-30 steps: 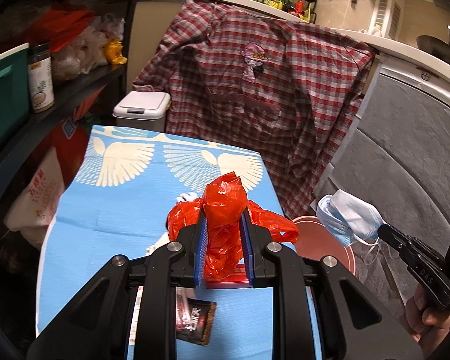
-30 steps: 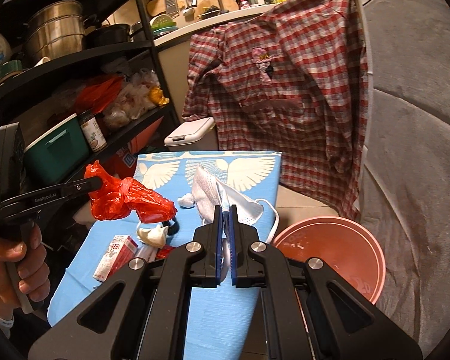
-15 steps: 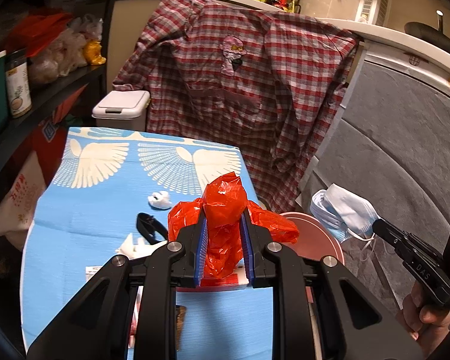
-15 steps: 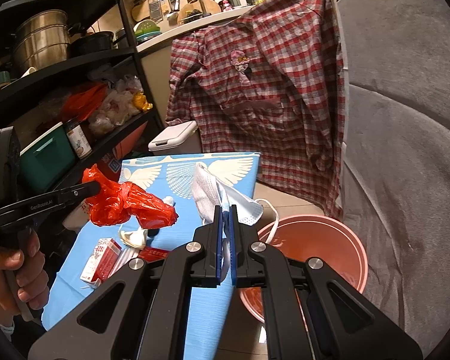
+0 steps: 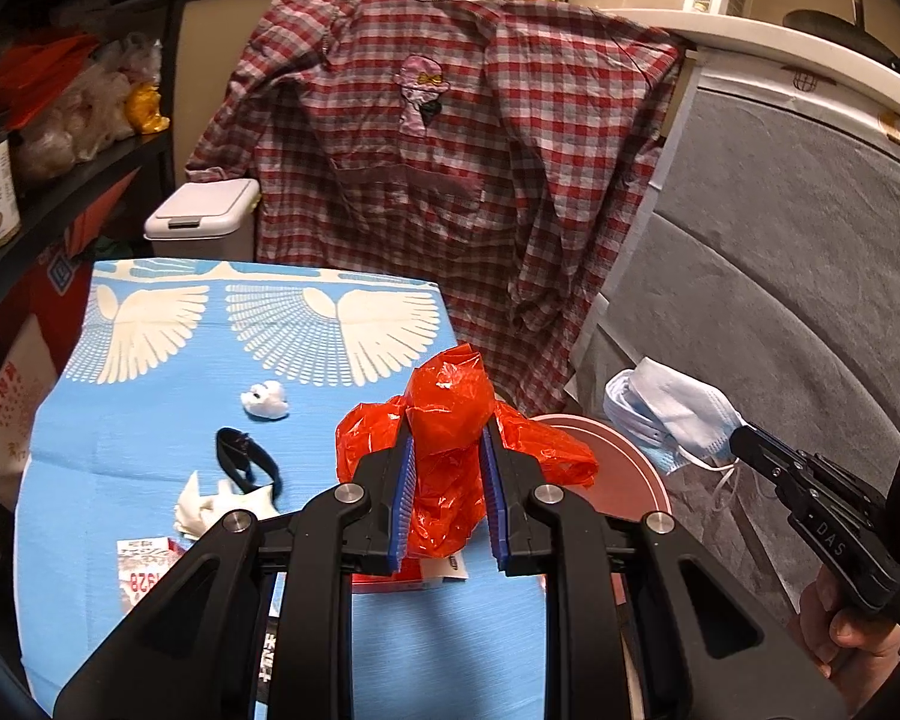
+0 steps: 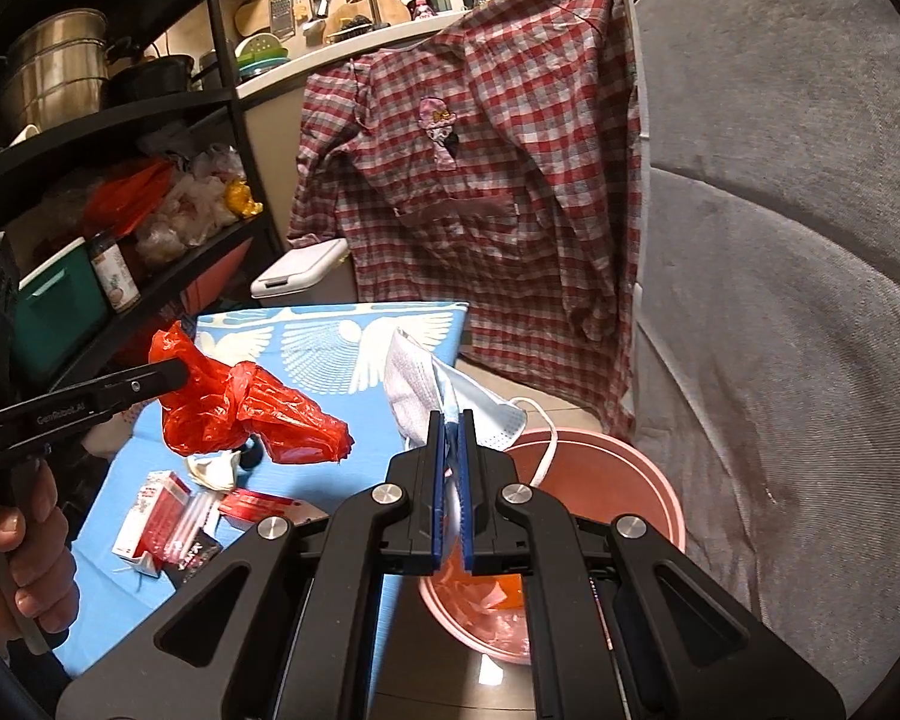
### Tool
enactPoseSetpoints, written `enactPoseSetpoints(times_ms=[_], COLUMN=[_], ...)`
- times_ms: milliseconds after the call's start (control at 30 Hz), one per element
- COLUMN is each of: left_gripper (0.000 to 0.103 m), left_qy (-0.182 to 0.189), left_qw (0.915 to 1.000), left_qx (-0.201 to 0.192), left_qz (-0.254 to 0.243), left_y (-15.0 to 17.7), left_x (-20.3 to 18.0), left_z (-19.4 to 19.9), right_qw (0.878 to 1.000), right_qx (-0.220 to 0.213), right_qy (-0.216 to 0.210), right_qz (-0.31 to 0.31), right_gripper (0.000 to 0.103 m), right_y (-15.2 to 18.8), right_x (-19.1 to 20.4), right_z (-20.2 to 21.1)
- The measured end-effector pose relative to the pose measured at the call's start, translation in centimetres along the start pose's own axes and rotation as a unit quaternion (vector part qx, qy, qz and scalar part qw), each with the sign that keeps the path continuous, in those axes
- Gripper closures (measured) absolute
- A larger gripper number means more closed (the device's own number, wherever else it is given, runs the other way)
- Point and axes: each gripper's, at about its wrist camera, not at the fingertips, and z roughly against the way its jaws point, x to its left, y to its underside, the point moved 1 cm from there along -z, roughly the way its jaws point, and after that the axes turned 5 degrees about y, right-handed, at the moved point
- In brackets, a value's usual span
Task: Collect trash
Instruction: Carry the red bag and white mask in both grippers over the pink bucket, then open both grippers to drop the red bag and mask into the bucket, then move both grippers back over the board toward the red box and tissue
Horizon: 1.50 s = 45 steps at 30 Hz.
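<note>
The left gripper [image 5: 448, 468] squeezes a red plastic bag [image 5: 450, 414]. The right gripper [image 6: 450, 438] pinches a face mask [image 6: 450, 396] above the pink bin [image 6: 654, 480].

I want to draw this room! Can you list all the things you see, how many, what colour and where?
plastic bag: one, red, crumpled in left gripper
face mask: one or more, white-blue, in right gripper
bin: one, pink, on floor beside table
table cover: one, blue with white wings
tissues: two wads, white, on table
band: one, black, on table
carton: one, red-white, near table edge
shirt: one, red check, hanging behind
lidded bin: one, white, behind table
left gripper: black, shut
right gripper: black, shut
</note>
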Motion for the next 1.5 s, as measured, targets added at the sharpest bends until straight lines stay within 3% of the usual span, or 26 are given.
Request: enactPoseSetpoints(times_ms=[467, 1067, 1167, 1233, 1300, 1367, 1500], left_gripper=[0.083, 0.082, 0.081, 0.075, 0.065, 0.061, 0.061], left_qy=[0.02, 0.031, 0.038, 0.039, 0.039, 0.042, 0.045], left_qw=[0.9994, 0.9964, 0.9957, 0.9952, 0.9951, 0.9953, 0.9955], left_qx=[0.016, 0.058, 0.066, 0.069, 0.068, 0.068, 0.065], left_qz=[-0.025, -0.054, -0.053, -0.056, -0.059, -0.056, -0.051], left_y=[0.6, 1.5, 1.6, 1.7, 1.7, 1.6, 1.4], left_x=[-3.1, -7.5, -7.9, -8.4, -8.6, -8.6, -8.5], left_z=[-2.7, -8.5, -9.4, -9.8, -10.0, -10.0, -9.6], right_qw=[0.998, 0.995, 0.994, 0.994, 0.994, 0.994, 0.994], right_qx=[0.004, 0.036, 0.044, 0.049, 0.052, 0.051, 0.049], right_qy=[0.062, 0.097, 0.1, 0.099, 0.099, 0.1, 0.099], right_qz=[0.013, 0.007, 0.001, -0.004, -0.011, -0.014, -0.013], right_gripper=[0.098, 0.098, 0.094, 0.091, 0.073, 0.064, 0.063], right_y=[0.4, 1.1, 1.2, 1.3, 1.3, 1.4, 1.4], right_x=[-1.8, -4.0, -4.5, -4.8, -5.1, -5.1, -5.1], right_z=[-0.8, -3.2, -3.6, -3.9, -4.0, -4.0, -3.9])
